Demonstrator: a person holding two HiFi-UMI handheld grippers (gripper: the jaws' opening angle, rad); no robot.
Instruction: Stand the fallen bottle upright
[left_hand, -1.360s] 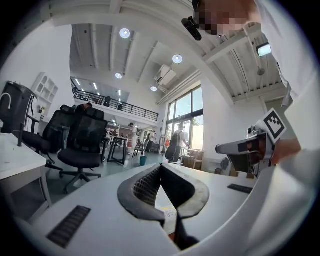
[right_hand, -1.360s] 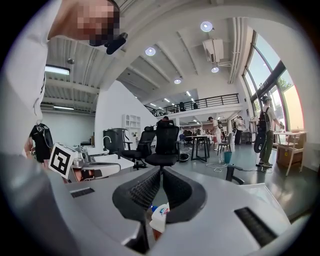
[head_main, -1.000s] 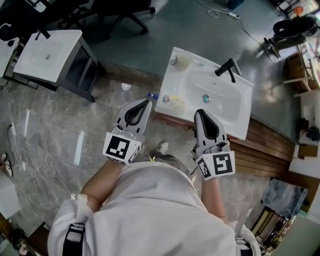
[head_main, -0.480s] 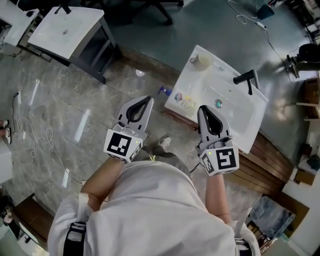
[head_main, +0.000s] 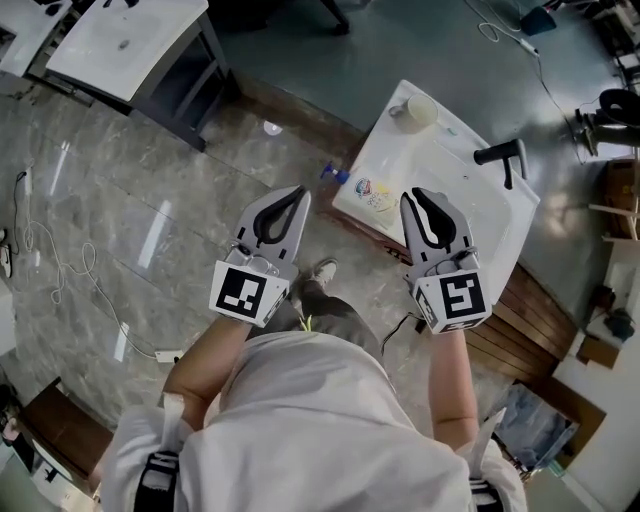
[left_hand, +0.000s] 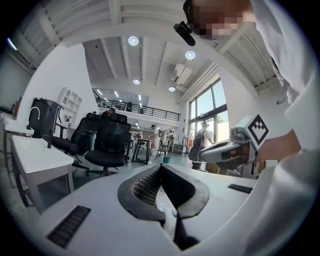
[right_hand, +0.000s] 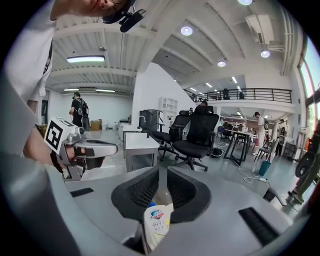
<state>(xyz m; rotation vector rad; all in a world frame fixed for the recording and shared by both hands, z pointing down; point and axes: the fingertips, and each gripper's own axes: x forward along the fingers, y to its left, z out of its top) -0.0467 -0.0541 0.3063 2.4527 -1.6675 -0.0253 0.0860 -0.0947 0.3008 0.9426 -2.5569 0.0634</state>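
Note:
The fallen bottle (head_main: 372, 194) lies on its side on the left rim of the white sink (head_main: 455, 185), its blue pump (head_main: 334, 175) sticking out over the edge. My right gripper (head_main: 418, 195) hovers just right of the bottle, jaws shut and empty. In the right gripper view the bottle's label (right_hand: 156, 220) shows below the closed jaws of the right gripper (right_hand: 161, 169). My left gripper (head_main: 299, 192) is over the floor, left of the bottle, with its jaws together and nothing held. In the left gripper view the left gripper (left_hand: 160, 167) points level across the room.
A black faucet (head_main: 500, 155) and a round pale cup (head_main: 420, 110) sit on the sink's far side. Wooden planks (head_main: 525, 310) lie to the right. A white table (head_main: 120, 40) stands at upper left, and a cable (head_main: 60, 270) runs across the marble floor. My shoe (head_main: 322, 270) shows below the grippers.
Both grippers have sunk and edged toward the sink. The right gripper's tips now lie closer beside the bottle. Both pairs of jaws stay together.

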